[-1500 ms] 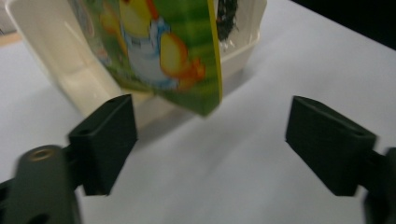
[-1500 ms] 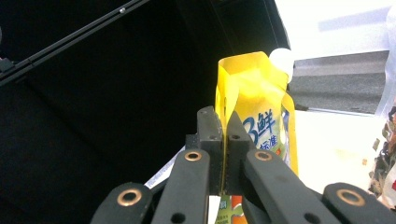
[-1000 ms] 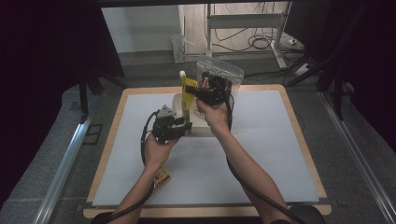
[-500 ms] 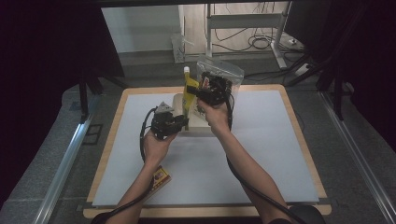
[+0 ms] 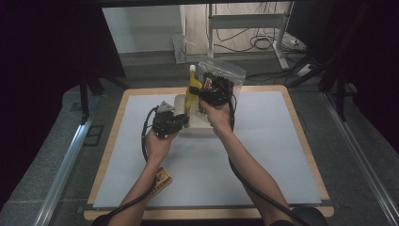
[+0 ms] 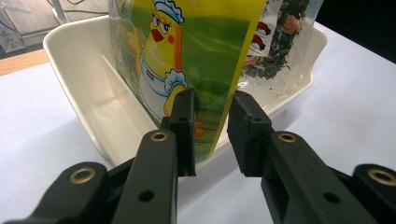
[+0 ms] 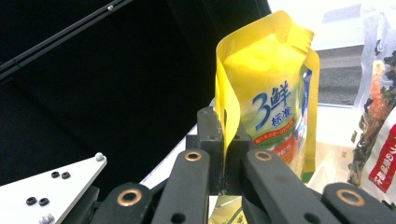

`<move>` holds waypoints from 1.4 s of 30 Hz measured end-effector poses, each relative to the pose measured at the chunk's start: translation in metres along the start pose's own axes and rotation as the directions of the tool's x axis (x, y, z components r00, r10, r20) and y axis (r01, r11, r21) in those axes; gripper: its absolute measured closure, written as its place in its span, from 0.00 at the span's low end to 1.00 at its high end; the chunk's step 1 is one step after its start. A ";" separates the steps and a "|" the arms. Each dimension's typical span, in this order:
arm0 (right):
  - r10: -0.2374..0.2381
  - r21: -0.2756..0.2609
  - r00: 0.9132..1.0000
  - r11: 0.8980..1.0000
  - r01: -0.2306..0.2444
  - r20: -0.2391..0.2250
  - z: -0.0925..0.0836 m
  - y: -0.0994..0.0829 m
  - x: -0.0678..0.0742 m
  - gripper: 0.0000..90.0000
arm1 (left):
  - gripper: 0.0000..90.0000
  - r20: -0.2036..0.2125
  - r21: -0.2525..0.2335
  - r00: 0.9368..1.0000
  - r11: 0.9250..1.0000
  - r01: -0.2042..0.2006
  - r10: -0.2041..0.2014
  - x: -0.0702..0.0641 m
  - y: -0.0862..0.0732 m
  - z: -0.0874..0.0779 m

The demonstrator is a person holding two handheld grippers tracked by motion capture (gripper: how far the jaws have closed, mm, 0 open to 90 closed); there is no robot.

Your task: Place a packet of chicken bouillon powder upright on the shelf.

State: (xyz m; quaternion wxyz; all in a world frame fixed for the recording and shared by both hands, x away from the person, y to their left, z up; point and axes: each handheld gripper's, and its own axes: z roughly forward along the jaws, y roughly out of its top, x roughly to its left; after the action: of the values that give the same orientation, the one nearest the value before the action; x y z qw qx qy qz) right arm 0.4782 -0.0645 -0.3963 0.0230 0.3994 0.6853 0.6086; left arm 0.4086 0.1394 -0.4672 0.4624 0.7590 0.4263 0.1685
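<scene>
The right tongs [image 7: 224,154] are pressed together on the side edge of a yellow stand-up pouch [image 7: 275,112] and hold it upright; in the high view they [image 5: 200,92] sit at the far end of a cream plastic tub [image 5: 200,127]. The left tongs [image 6: 212,135] have just been closing, and their jaws now stand a small gap apart on either side of the pouch's lower edge [image 6: 205,70]; whether the pads press on it cannot be told. In the high view the left tongs [image 5: 181,121] reach the tub's left side.

The pouch stands inside the tub [image 6: 88,88], its printed cartoon chicken face turned toward the left tongs. Just beside it in the tub stands a clear bag of dark dried food [image 6: 280,42], seen in the high view behind the right tongs [image 5: 230,73].

The tub rests on the white mat of the worktop [image 5: 282,146]. A small red and yellow packet [image 5: 161,180] lies near the worktop's front left, beside the left forearm.
</scene>
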 end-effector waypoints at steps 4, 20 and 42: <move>0.000 0.000 1.000 1.000 0.000 0.004 0.001 0.001 0.000 1.00 | 0.81 -0.007 -0.001 1.000 1.000 0.000 0.000 0.001 0.001 0.002; -0.045 0.052 0.998 0.998 0.043 0.033 0.011 -0.008 -0.001 1.00 | 0.70 0.019 0.023 1.000 0.999 -0.025 0.025 0.002 -0.014 0.001; -0.187 0.121 0.980 0.977 0.177 0.074 0.013 -0.018 0.008 0.77 | 0.24 0.117 0.033 0.992 0.998 -0.056 0.052 -0.003 -0.032 -0.030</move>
State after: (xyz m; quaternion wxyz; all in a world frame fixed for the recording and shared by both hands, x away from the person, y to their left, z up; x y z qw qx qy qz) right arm 0.4706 -0.0480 -0.4118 0.0848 0.3611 0.7510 0.5462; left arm 0.3718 0.1602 -0.4783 0.4680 0.7869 0.3811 0.1286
